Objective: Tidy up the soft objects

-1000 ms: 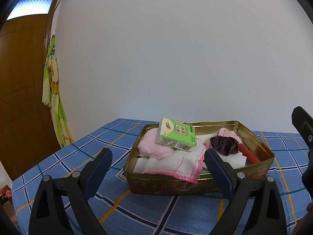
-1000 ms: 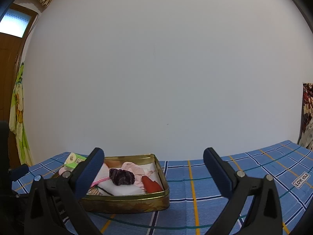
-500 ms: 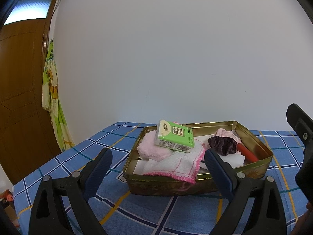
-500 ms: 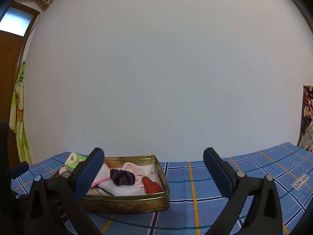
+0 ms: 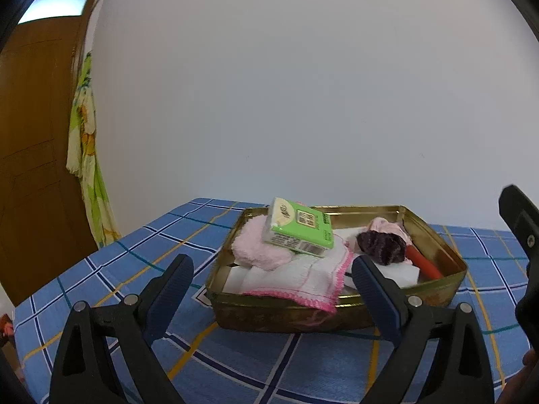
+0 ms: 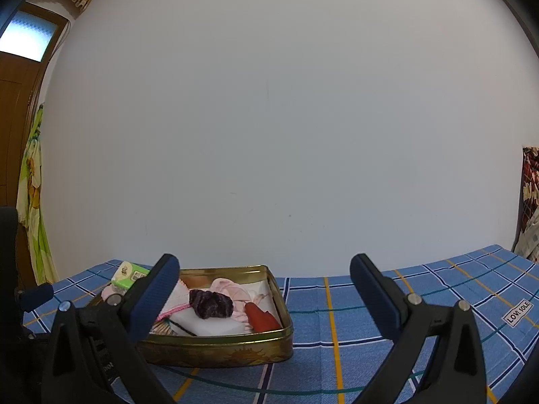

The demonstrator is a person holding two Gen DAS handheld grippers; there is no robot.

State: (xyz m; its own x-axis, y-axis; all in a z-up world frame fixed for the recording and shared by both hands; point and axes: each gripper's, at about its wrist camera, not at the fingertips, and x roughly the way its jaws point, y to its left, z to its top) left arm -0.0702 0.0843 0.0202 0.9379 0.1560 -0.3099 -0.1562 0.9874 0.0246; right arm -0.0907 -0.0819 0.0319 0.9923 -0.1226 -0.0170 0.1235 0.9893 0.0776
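Gold-coloured metal forms the tin point(image 5: 337, 316) that stands on the blue plaid tablecloth point(image 5: 141, 256), and the soft objects are piled inside it. In the left wrist view the near wall of the tin is partly covered by the pink-edged white cloth point(image 5: 303, 279), which hangs over the rim. The tin floor is hidden under the pile. A green tissue pack point(image 5: 298, 227) lies tilted on a pink fluffy cloth point(image 5: 256, 247) at the far left of the tin. A dark purple scrunchie point(image 5: 382, 247) rests on a white block point(image 5: 402, 274), with a pale pink fabric point(image 5: 387, 227) behind it and a red object point(image 5: 422, 264) at the right wall; what the red object is cannot be made out with certainty.

The left gripper point(image 5: 273, 282) is held released just short of the tin, with nothing between its jaws. The right gripper point(image 6: 264, 282) is likewise spread wide and empty, over bare tablecloth to the right of the tin point(image 6: 235, 346).

Only the right wrist view shows a label point(image 6: 518, 311) sewn on the cloth at the far right, and a patterned fabric point(image 6: 530, 181) cut off by the frame edge. There the tissue pack point(image 6: 129, 274) is half hidden by the left finger. Only the left wrist view shows the wooden door point(image 5: 30, 155) and most of the yellow-green hanging cloth point(image 5: 86, 155).
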